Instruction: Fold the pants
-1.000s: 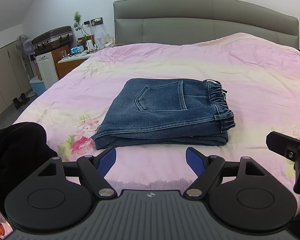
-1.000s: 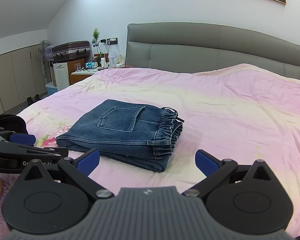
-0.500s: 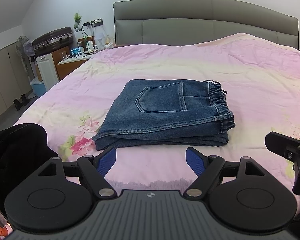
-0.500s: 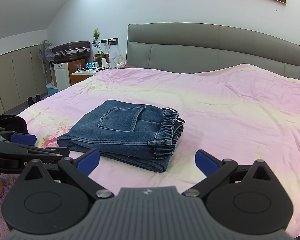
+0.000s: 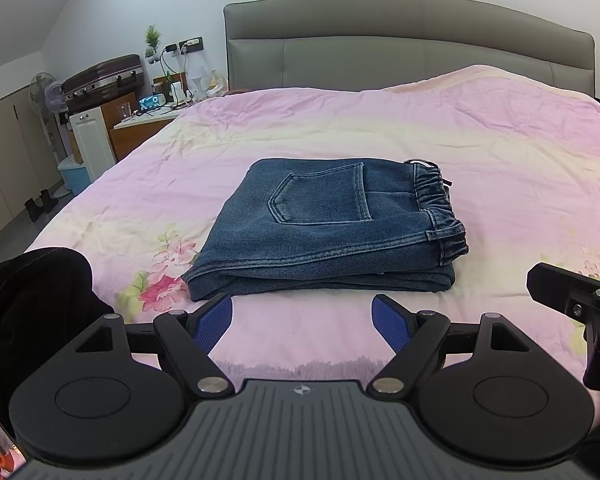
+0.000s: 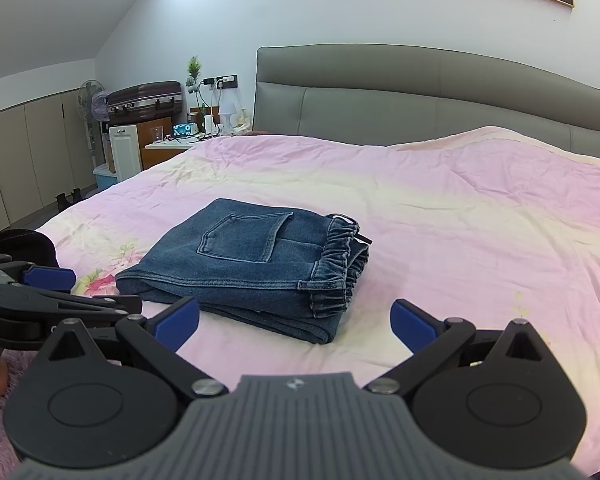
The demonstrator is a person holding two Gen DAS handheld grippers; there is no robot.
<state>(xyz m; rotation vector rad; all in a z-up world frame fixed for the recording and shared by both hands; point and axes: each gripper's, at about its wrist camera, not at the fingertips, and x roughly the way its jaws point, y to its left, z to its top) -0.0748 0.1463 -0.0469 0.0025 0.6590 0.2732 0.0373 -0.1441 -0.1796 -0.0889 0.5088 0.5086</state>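
Observation:
The blue denim pants (image 5: 328,228) lie folded into a compact rectangle on the pink bedspread (image 5: 380,128), back pocket up, elastic waistband to the right. They also show in the right wrist view (image 6: 252,268). My left gripper (image 5: 302,322) is open and empty, just short of the pants' near edge. My right gripper (image 6: 294,322) is open and empty, close in front of the pants' near corner. The left gripper also shows at the left edge of the right wrist view (image 6: 48,280), and part of the right gripper at the right edge of the left wrist view (image 5: 580,300).
A grey padded headboard (image 5: 400,44) stands at the back. A bedside table (image 5: 148,124), a white cabinet (image 5: 92,140), a suitcase (image 5: 104,78) and a fan (image 5: 46,92) are to the left. A black garment (image 5: 32,304) lies at the bed's near left.
Both grippers have stayed open and nearly still. The view of the pants has shifted only slightly.

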